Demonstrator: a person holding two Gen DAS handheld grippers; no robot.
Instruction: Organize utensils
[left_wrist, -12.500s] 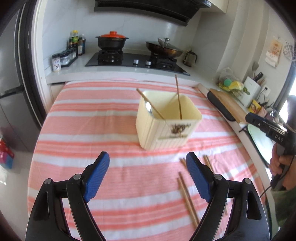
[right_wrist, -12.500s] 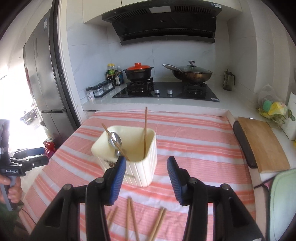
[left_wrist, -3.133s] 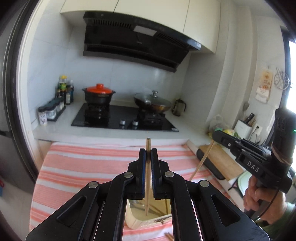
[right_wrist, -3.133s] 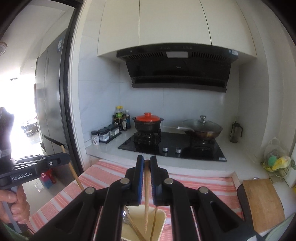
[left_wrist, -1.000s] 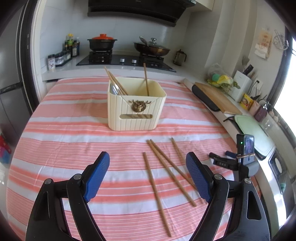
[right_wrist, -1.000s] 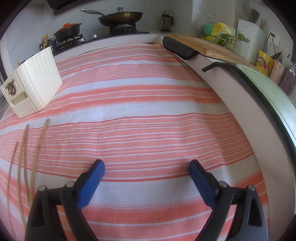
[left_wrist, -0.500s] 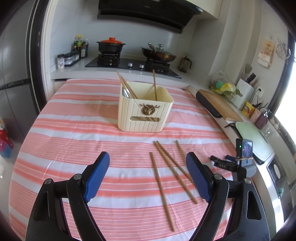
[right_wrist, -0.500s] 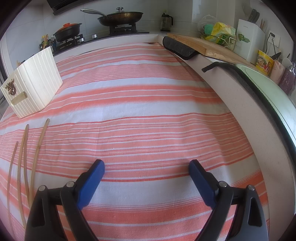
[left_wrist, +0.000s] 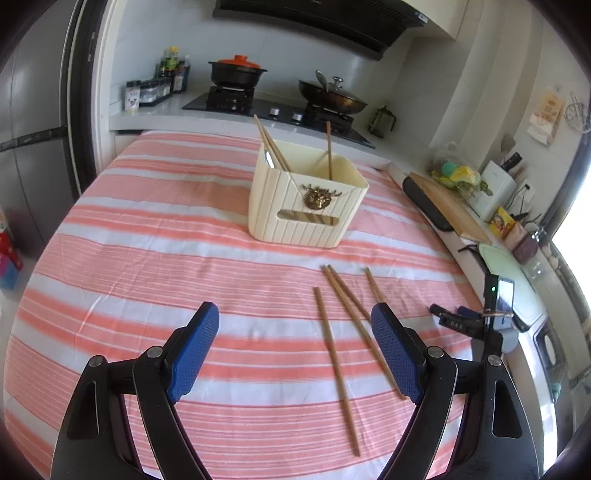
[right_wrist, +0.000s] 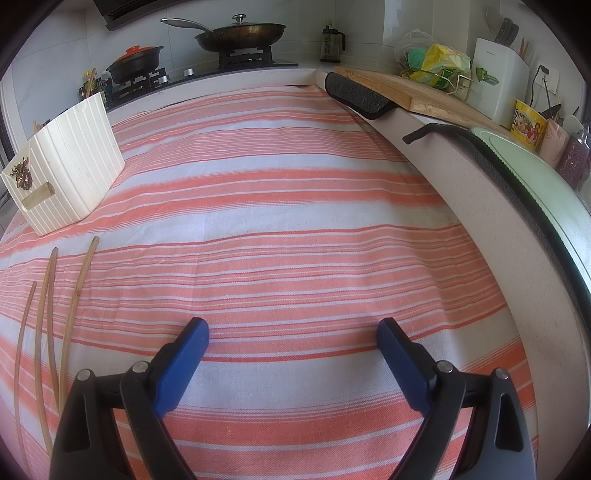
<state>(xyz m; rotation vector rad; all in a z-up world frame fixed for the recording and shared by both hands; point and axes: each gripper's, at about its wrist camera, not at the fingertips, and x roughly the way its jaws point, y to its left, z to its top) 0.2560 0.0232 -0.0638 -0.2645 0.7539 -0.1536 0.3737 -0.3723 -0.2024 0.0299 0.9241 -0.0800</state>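
Observation:
A cream ribbed utensil box (left_wrist: 306, 205) stands on the striped cloth (left_wrist: 166, 258), with chopsticks (left_wrist: 272, 146) and a spoon (left_wrist: 269, 159) leaning inside. Several loose wooden chopsticks (left_wrist: 334, 354) lie on the cloth in front of it. My left gripper (left_wrist: 294, 332) hovers open above the cloth, the loose chopsticks just inside its right finger. My right gripper (right_wrist: 293, 334) is open and low over bare cloth; the box (right_wrist: 70, 162) and the loose chopsticks (right_wrist: 50, 317) sit off to its left. From the left wrist view, the right gripper (left_wrist: 448, 320) rests near the table's right edge.
A stove with a red-lidded pot (left_wrist: 237, 72) and a wok (left_wrist: 330, 98) lines the back counter. A wooden cutting board (right_wrist: 406, 94), a black mat (right_wrist: 360, 96) and a pale green board (right_wrist: 532, 173) run along the right counter. A fridge (left_wrist: 29, 140) stands left.
The left gripper has shifted left and slightly lower, so the box and loose chopsticks now sit further right in its view. The right gripper has stayed still.

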